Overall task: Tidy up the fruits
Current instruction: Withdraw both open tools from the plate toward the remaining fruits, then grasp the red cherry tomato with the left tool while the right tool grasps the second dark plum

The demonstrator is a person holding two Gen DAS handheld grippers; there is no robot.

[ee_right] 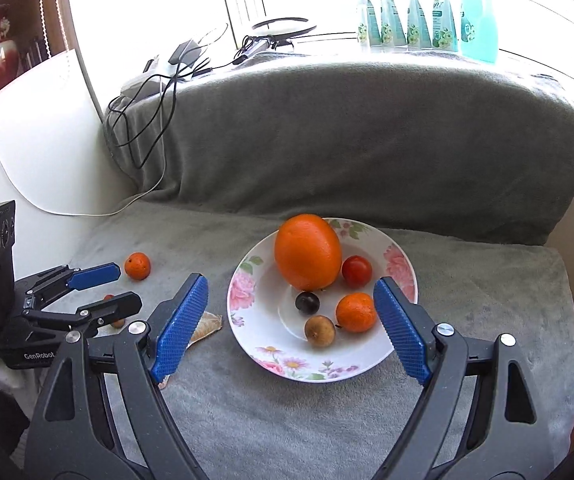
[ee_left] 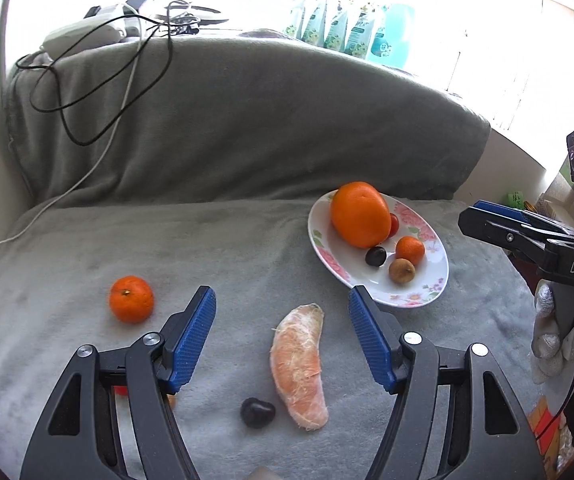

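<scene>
We hold our left hand-held gripper point(ee_left: 282, 312) wide open, empty, over the peeled segment point(ee_left: 299, 364); right hand-held gripper point(ee_right: 291, 308) open, empty, seemingly above the plate point(ee_right: 367, 364).

White lettering reading "DAS" is showing on the black body of the right tongs point(ee_left: 487, 216), while "GenRobot" is standing in white on the black body of the left tongs point(ee_right: 115, 286).

Glossy ceramic plate point(ee_right: 247, 280) (floral rim) on matt, fuzzy grey blanket point(ee_right: 367, 420).
</scene>
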